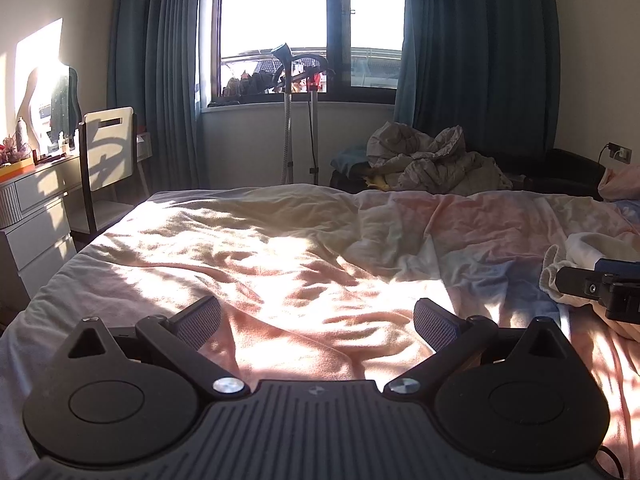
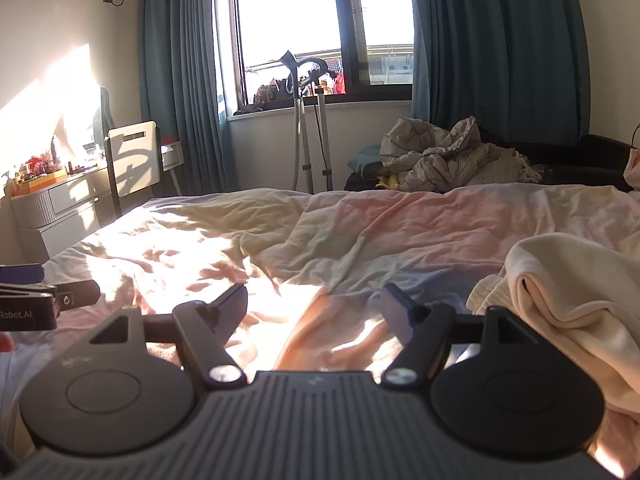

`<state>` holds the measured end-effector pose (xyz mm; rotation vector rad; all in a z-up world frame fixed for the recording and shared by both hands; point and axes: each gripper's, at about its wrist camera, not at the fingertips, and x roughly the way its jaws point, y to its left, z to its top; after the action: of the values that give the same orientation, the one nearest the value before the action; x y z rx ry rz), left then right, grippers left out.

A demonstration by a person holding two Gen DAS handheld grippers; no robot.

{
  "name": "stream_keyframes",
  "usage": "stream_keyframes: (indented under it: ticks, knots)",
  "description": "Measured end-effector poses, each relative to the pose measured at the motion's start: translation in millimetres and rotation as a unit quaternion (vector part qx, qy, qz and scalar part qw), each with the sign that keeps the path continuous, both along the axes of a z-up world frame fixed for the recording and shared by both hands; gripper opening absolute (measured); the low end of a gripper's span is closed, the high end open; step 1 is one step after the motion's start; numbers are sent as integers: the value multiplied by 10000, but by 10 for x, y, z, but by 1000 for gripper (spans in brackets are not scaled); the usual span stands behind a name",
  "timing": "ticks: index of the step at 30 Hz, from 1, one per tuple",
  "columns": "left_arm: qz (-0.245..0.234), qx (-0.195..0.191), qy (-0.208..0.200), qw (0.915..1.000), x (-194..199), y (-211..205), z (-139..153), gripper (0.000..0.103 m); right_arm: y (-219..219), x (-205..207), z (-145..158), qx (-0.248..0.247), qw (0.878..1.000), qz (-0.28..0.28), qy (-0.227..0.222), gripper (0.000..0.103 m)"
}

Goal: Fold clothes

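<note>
Both grippers sit low over the bed, a wide mattress under a rumpled pink, cream and pale-blue fleece blanket, with strong sun patches across it.

Left gripper: black two-finger claw with ribbed blue-grey pads, jaws spread wide. Only the blanket shows between them; nothing is held. It hovers over the sunlit near part of the bed.

Right gripper: same build, jaws apart, gap empty except for blanket beneath. Not gripping. In the left wrist view its black body pokes in at the right edge, next to the garment.

Task item: a cream-white soft garment with a ribbed hem, lying crumpled on the bed just to the right of the right gripper and beside its right finger. Whether finger and cloth touch, cannot tell. In the left wrist view the same garment shows as a small pale heap at the bed's right side, partly hidden by the other gripper.

Surroundings, relative to the bed:
- beyond its far edge, a large window with dark frame between teal-blue pleated curtains;
- a garment steamer on a metal pole below the window;
- far right, a heap of crumpled grey-beige bedding on a dark low seat;
- left, a cream-backed chair with dark frame and a pale grey dresser with drawers, small items on top.
</note>
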<state>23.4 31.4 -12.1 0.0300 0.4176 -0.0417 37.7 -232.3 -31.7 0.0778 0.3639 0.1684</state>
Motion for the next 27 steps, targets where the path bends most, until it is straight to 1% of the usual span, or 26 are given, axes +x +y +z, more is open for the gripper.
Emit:
stream_keyframes:
  ticks: [10, 13, 16, 18, 27]
  knots:
    - [71, 19, -23, 10000, -13, 11, 7, 103, 5, -18, -12, -84, 9999, -91, -41, 87]
    - [101, 53, -27, 9999, -20, -2, 8, 103, 7, -16, -21, -128, 9998, -130, -39, 88]
    - [111, 83, -21, 9999, -16, -13, -2, 103, -4, -8, -34, -150, 9997, -186, -27, 94]
    - [122, 103, -18, 9999, -15, -22, -5, 103, -11, -3, -42, -167, 9996, -247, -28, 102]
    - [104, 114, -11, 9999, -15, -36, -11, 103, -25, 8, -51, -119, 9996, -239, 11, 103]
